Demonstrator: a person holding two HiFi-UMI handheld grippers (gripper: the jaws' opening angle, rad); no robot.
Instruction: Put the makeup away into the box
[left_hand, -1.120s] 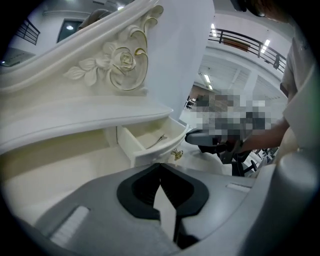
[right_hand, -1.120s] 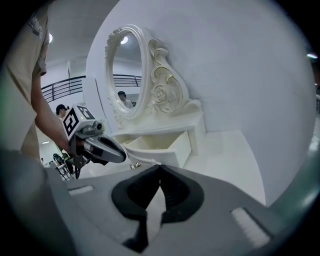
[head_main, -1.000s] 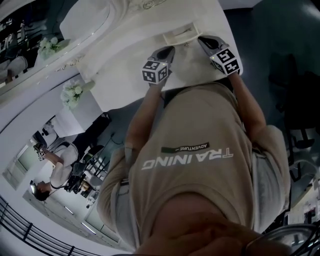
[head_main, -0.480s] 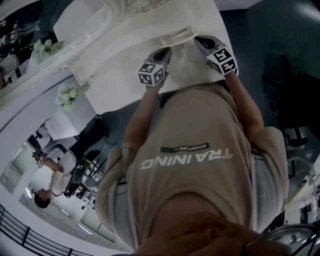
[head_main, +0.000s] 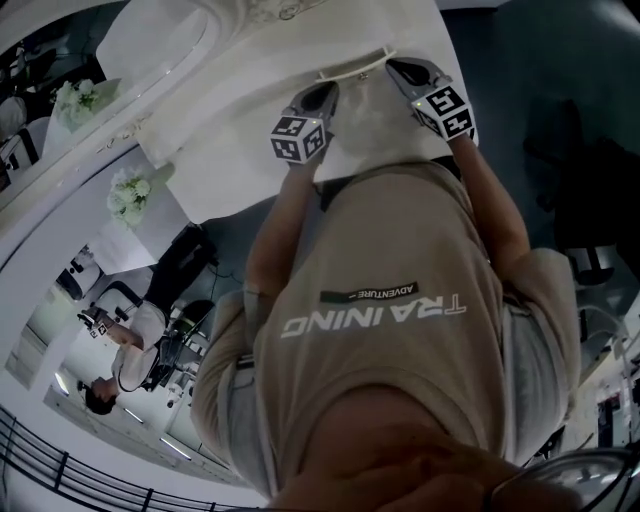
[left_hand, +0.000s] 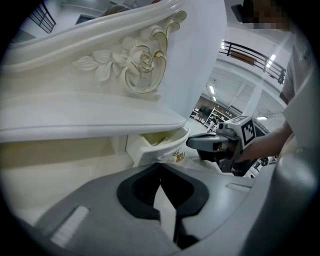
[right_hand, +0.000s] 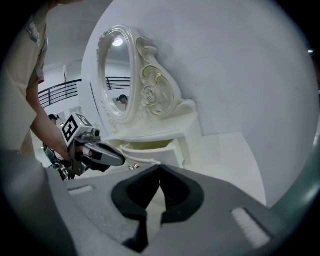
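- White tabletop (head_main: 240, 130) of a dressing table; oval mirror (right_hand: 116, 75) and carved rose (left_hand: 140, 62) at the far side.
- Small drawer (left_hand: 160, 146) open under the mirror shelf, between both claws; thinner strip from above than a second ago.
- Left claw (left_hand: 160, 167), right claw (right_hand: 160, 167): clenched on nothing, angled down, nudged nearer the drawer.
- Gold-toned item (left_hand: 161, 141) inside the drawer, too small to identify.

Open drawer (left_hand: 159, 146) beside right hand-held gripper (left_hand: 192, 142)

Drawer (head_main: 352, 68) below mirror (right_hand: 117, 75); left gripper (head_main: 326, 94) before its left end, right gripper (head_main: 399, 69) before right end.
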